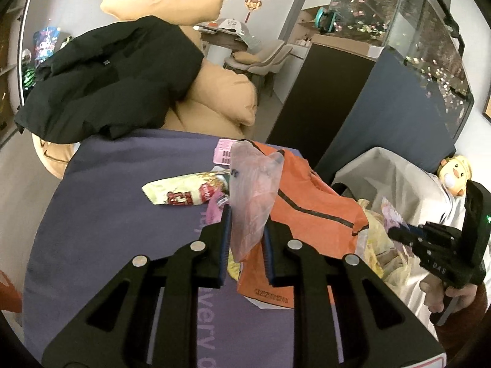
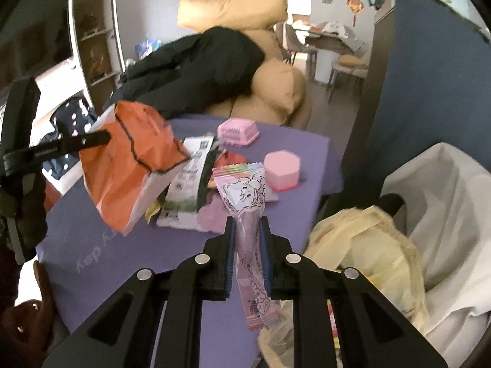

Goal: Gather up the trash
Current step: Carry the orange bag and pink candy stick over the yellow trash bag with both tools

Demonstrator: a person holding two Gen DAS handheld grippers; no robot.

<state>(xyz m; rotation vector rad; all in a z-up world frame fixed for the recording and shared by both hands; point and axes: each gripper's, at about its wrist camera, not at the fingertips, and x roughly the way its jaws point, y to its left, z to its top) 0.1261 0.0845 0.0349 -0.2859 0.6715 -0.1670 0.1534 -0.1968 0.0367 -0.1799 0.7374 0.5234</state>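
My left gripper [image 1: 246, 214] is shut on an orange plastic bag [image 1: 307, 202] with a clear pinkish flap [image 1: 253, 190], held above the purple table [image 1: 107, 214]. In the right wrist view the bag [image 2: 132, 159] hangs from the left gripper's finger [image 2: 89, 139]. My right gripper [image 2: 247, 225] is shut on a pink cartoon snack wrapper [image 2: 244, 193], held over the table's near right edge beside the white-lined trash bin [image 2: 445, 208]. The right gripper [image 1: 396, 231] also shows in the left wrist view over the bin [image 1: 399, 171]. A green and red snack packet [image 1: 187, 190] lies on the table.
More wrappers [image 2: 187, 181], a pink comb-like box [image 2: 237, 130] and a pink hexagonal box [image 2: 281, 168] lie on the table [image 2: 92, 245]. Yellow bags [image 2: 362, 245] fill the bin. A tan sofa with a black jacket [image 1: 107, 82] stands behind. A blue partition [image 1: 392, 116] stands at the right.
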